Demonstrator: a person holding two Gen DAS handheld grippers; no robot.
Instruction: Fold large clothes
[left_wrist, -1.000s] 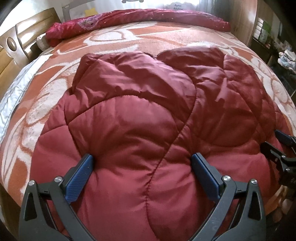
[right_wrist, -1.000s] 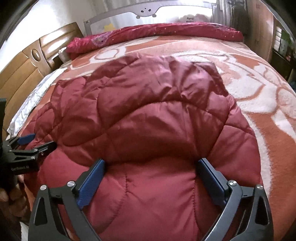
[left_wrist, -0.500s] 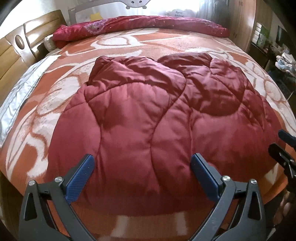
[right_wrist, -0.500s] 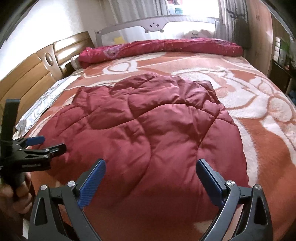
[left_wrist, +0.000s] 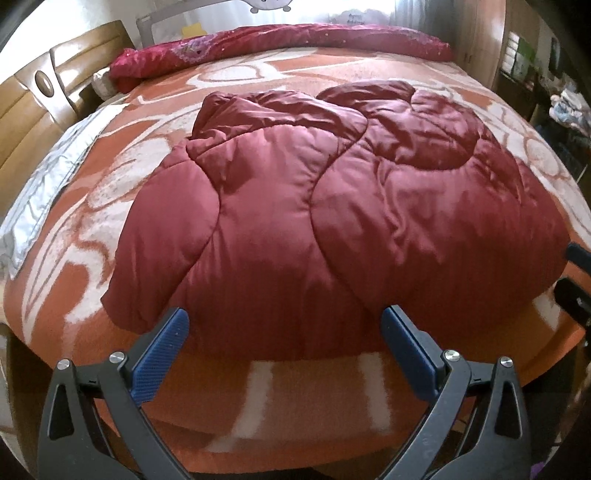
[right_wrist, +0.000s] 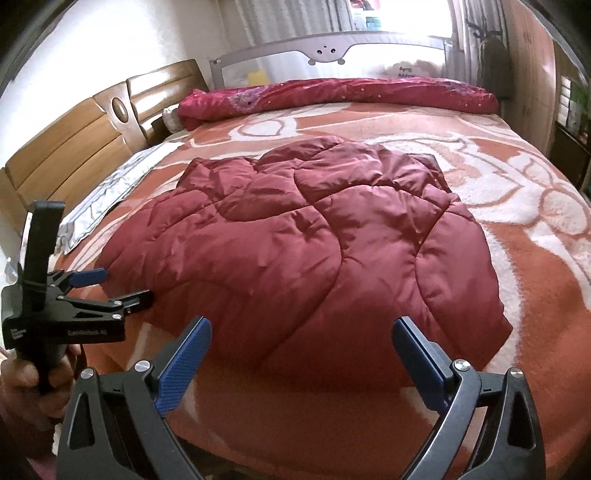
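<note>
Left wrist view: the left gripper has its two blue-padded fingers spread wide apart with nothing between them. They sit in front of the near edge of the dark red quilted jacket, clear of the cloth. The jacket lies in a puffy, folded heap on the bed, on an orange and white patterned blanket, filling the middle of the bed from near its front edge to about halfway back. Beyond it a rolled red duvet runs along the far side. A wooden headboard stands at the left. At the right edge of the frame, parts of the right gripper show beside the jacket's right side.

Right wrist view: the right gripper also has its fingers wide apart and empty, just short of the jacket's near hem. The jacket lies ahead of them on the blanket, slightly left of the bed's middle. At the left, a hand grips the handle of the left gripper, whose fingers are parted and point at the jacket's left edge; whether they touch it I cannot tell. The headboard and duvet lie beyond.
</note>
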